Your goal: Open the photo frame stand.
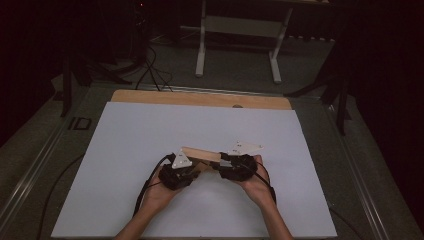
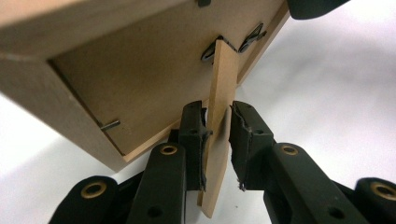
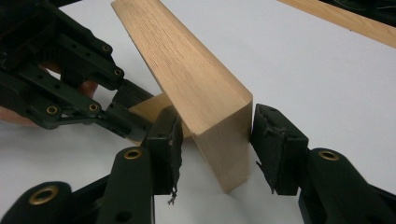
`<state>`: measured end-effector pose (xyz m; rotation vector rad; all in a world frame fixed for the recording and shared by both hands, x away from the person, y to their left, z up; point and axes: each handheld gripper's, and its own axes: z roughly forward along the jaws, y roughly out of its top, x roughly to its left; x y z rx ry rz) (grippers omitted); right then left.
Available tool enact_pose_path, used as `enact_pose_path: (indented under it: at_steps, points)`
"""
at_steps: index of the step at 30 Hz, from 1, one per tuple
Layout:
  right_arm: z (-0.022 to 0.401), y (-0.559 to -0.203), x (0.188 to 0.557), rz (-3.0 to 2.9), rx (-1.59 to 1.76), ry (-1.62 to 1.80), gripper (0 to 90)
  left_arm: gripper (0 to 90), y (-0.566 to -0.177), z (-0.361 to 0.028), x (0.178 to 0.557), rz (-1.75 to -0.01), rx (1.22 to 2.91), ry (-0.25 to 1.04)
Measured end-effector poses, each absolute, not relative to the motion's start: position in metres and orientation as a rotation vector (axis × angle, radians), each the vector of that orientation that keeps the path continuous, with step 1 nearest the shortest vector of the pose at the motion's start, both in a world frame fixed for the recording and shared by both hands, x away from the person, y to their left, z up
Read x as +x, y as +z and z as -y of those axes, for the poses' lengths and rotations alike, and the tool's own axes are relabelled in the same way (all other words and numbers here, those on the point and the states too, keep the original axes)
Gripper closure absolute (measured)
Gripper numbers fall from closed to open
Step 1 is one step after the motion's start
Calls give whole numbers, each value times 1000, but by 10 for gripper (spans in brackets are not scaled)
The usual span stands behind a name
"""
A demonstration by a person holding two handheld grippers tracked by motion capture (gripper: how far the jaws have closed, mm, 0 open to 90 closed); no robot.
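- Dark room beyond; white counter [image 1: 150, 150] lit, a bare wooden strip along its far edge.
- Wooden picture frame [image 1: 200, 154] sits mid-counter between the two hands, tilted up on edge, back side facing the left gripper view.
- Left gripper [image 2: 218, 135]: jaws narrow, pads pinching the thin stand flap [image 2: 219, 116] hinged on the frame's back. Firm hold, by the look of it.
- Right gripper [image 3: 215, 140]: jaws part-open, straddling the frame's end corner. Left pad touches or nearly touches the wood; right pad stands just beside it, with a gap. Not clamped.
- Small metal turn clips [image 2: 252, 37] hold the backing board.
- Risk: the flap is thin; pulling it sideways could snap it or strain its hinge.
- Risk: with the right side loose, the frame could pivot and drop flat on the counter.
- Risk: torn pad edges may slip on smooth wood.
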<state>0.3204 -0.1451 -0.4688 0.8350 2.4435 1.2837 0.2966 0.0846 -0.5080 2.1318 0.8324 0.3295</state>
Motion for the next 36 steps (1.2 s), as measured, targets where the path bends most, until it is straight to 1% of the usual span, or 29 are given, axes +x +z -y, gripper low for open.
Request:
enact_pose_path:
  at_steps: [11,36]
  points:
    - [143,-472,311,-2418,792,1240,551,748,-510,-85,294,-834,2139,309]
    - [140,-474,295,-2411,721,1185,552,730,-514,-84,289,-831,2160,311]
